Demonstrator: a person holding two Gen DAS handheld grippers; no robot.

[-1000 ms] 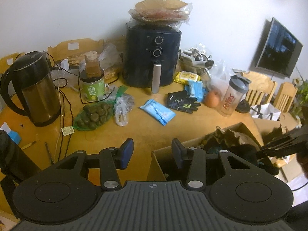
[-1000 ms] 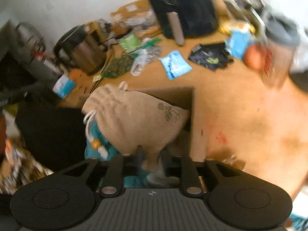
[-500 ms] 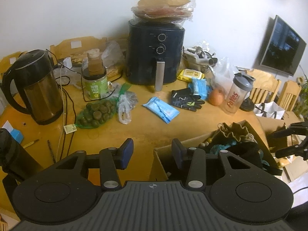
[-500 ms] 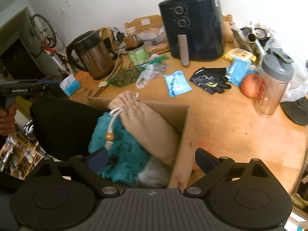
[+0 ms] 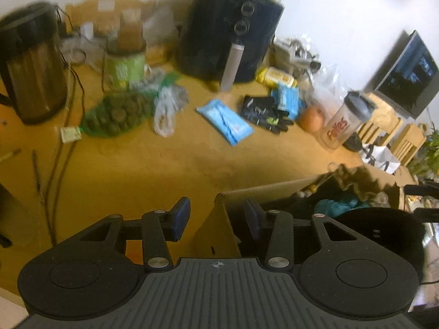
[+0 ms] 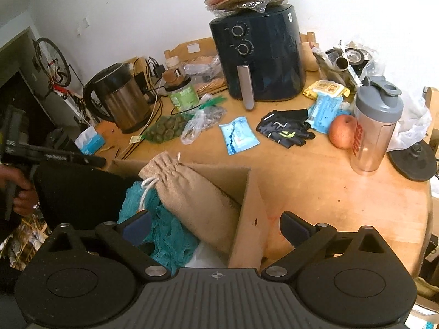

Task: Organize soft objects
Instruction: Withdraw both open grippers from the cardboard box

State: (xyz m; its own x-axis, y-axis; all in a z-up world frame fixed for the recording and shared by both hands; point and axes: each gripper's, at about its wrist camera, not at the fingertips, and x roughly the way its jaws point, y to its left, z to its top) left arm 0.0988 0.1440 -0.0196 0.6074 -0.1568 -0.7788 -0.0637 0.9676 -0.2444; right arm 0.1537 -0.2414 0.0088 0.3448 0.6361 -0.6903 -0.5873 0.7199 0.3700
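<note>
The burlap drawstring pouch (image 6: 197, 194) lies tilted in the cardboard box (image 6: 247, 219), its gathered neck up toward the box's far rim and its body leaning against the box's right inner wall. Beside it in the box is a crumpled teal cloth (image 6: 170, 235), touching the pouch along its lower side; the pouch's white cord hangs over that cloth. The right tool (image 6: 216, 226) hovers just above the near end of the box with its jaws opening wide; the pouch's bottom end lies between and below the fingers, but neither pad touches it. One finger is over the teal cloth, the other outside the box's right wall, above the table (image 6: 329, 192).

The left tool (image 5: 216, 216) is partly open with nothing between its fingers; it straddles the box's left corner (image 5: 222, 200), one finger over bare table, the other inside the box. In the right wrist view a hand (image 6: 19, 189) grips that tool's handle off the table's left edge.

Farther out on the table lie black gloves (image 6: 285, 130), a blue wipes packet (image 6: 238, 135), an apple (image 6: 341, 131) and a shaker bottle (image 6: 376, 128). An air fryer (image 6: 258, 54) and a kettle (image 6: 120, 101) stand toward the far edge.
</note>
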